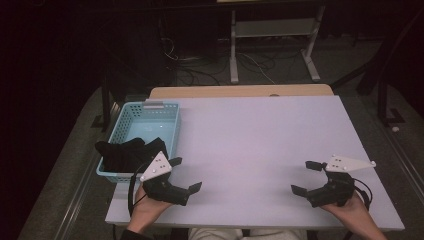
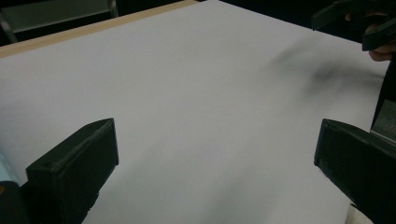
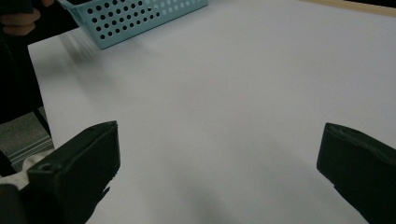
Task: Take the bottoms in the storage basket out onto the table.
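Black cloth (image 1: 122,154) lies heaped in near end of blue perforated basket (image 1: 170,122), part draped over basket's left rim. My left gripper (image 1: 186,175) just beside basket's near right corner, jaws wide apart, empty. My right gripper (image 1: 304,176) well apart from basket, across white table (image 1: 260,135), jaws likewise spread, nothing between. Risk: grabbing draped cloth may snag rim, drag light basket off table edge.

white table top (image 1: 260,145) | grey floor with cables (image 1: 200,70) | white frame legs (image 1: 272,30) beyond table
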Tool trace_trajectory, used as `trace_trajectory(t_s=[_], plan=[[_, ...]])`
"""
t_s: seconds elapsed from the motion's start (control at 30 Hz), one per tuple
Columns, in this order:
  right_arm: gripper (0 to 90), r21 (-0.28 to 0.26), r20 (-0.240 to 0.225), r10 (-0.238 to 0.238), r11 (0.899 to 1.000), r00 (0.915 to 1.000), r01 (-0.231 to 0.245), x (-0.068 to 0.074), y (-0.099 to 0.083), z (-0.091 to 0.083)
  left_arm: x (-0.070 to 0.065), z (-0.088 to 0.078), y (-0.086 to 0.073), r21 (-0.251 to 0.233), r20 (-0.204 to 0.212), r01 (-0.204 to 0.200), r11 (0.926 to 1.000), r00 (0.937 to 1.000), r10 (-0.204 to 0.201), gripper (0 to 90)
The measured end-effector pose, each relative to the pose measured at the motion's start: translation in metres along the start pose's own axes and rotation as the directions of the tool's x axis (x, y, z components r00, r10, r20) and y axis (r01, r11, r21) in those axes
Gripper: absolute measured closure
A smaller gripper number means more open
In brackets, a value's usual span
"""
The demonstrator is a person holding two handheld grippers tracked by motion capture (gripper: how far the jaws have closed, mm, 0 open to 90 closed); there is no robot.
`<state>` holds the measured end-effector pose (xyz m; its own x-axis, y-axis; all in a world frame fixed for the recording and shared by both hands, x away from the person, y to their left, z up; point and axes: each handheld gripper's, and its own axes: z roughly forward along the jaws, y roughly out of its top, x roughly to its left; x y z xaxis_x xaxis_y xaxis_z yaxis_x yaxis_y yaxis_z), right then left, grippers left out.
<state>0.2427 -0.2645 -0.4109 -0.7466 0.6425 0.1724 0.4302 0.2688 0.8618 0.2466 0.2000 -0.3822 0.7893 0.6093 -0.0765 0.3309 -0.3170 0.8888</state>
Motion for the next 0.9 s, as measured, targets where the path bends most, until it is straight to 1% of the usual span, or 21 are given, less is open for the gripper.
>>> trace_trajectory(t_s=[0.13, 0.2, 0.53, 0.67, 0.9], plan=[[0.0, 0.000, 0.002, 0.000, 1.000, 1.0000, 0.000, 0.000, 0.000, 0.000, 0.001, -0.002, 0.001, 0.002, -0.001, 0.001, 1.0000, 1.0000, -0.001, 0.0], [0.0, 0.006, 0.002, -0.003, 1.000, 1.0000, 0.003, 0.000, 0.000, 0.001, 0.002, -0.004, 0.002, 0.005, 0.000, 0.008, 1.0000, 1.0000, -0.008, 0.0], [0.0, 0.010, 0.004, -0.004, 1.000, 1.0000, 0.004, 0.001, -0.001, 0.001, 0.004, -0.010, 0.006, 0.035, -0.013, 0.013, 0.9993, 0.9998, -0.013, 0.0], [0.0, 0.013, 0.001, -0.004, 1.000, 1.0000, 0.004, 0.001, -0.001, 0.001, 0.008, -0.015, 0.007, 0.052, -0.023, 0.017, 0.9985, 0.9996, -0.016, 0.0], [0.0, 0.012, 0.002, -0.002, 1.000, 1.0000, 0.002, 0.001, -0.001, 0.001, 0.013, -0.020, 0.011, 0.063, -0.030, 0.027, 0.9976, 0.9992, -0.025, 0.0]])
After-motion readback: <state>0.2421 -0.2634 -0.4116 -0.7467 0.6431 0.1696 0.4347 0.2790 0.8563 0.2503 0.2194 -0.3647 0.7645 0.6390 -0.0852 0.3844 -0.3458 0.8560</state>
